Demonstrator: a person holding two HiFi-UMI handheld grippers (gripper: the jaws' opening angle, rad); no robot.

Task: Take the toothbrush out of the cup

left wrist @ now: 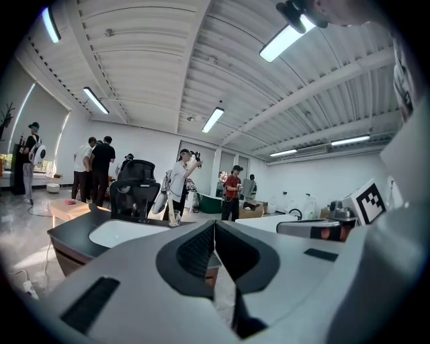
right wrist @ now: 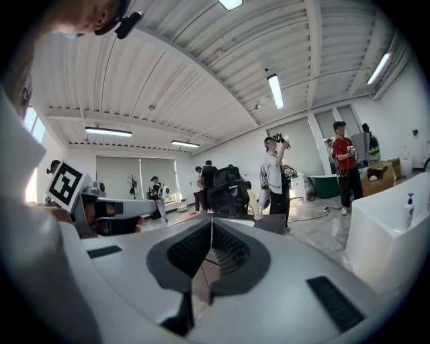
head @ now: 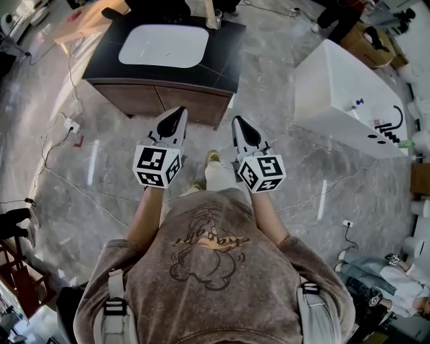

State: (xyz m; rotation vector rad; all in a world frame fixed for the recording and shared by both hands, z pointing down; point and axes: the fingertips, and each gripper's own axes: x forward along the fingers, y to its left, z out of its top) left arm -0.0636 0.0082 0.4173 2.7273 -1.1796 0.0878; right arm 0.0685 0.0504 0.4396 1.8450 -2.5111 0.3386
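Where the cup (head: 213, 22) stands, toothbrush (head: 209, 8) points upward

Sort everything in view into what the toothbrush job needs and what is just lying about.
Job: cup holding the toothbrush, on the vanity; left claw and right claw, both shut and empty.
Lying about: white tub, power strip, cardboard box.

Open floor (head: 265, 87) up to the vanity cabinet (head: 134, 97); bare countertop (head: 222, 64) beside the basin (head: 164, 46), toward the cup (head: 213, 19); white tub (head: 336, 94) well to the right.
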